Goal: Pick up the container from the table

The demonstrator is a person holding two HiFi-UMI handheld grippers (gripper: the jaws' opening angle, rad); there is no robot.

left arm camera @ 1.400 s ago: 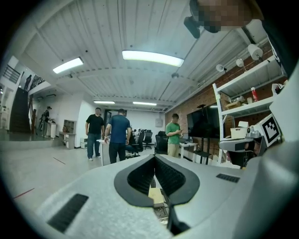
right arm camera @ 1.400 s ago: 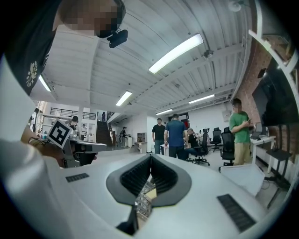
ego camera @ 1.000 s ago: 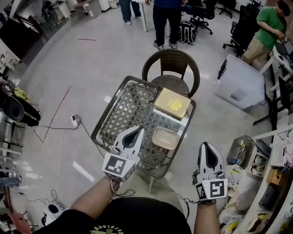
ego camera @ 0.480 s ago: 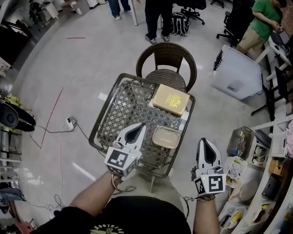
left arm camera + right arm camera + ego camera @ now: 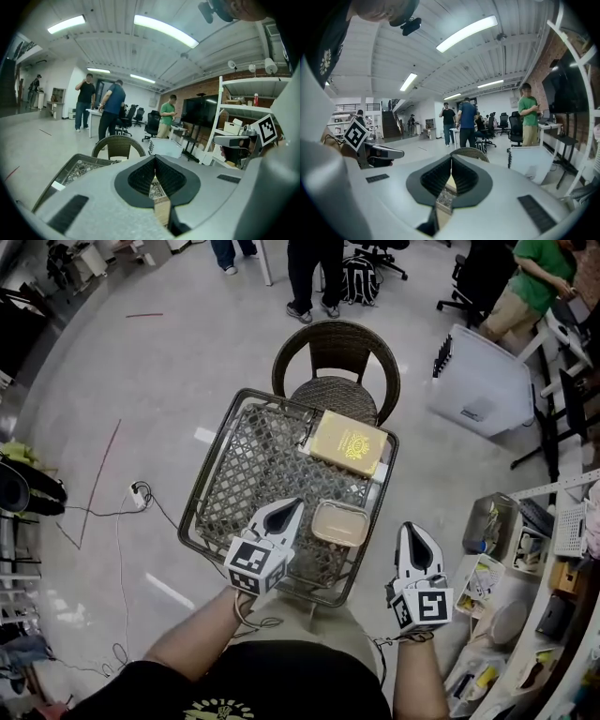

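The container (image 5: 338, 523), a shallow beige box with rounded corners, lies on the near right part of the lattice table (image 5: 246, 474). My left gripper (image 5: 292, 506) is shut with nothing in it; its tips hang over the table just left of the container. My right gripper (image 5: 410, 527) is also shut and empty, off the table's right edge, level with the container. In the left gripper view the jaws (image 5: 154, 159) meet, with the table top (image 5: 77, 171) beyond them. The right gripper view shows my right gripper (image 5: 451, 160) with its jaws closed tip to tip.
A flat yellow box (image 5: 349, 442) lies at the table's far right. A wicker chair (image 5: 336, 357) stands behind the table. A white bin (image 5: 478, 395) and shelves (image 5: 548, 549) crowd the right side. Cables (image 5: 141, 493) run on the floor at left. People stand far off.
Both grippers have come a little forward toward the table; the left one has drifted slightly right, nearer the container. The container has not moved.
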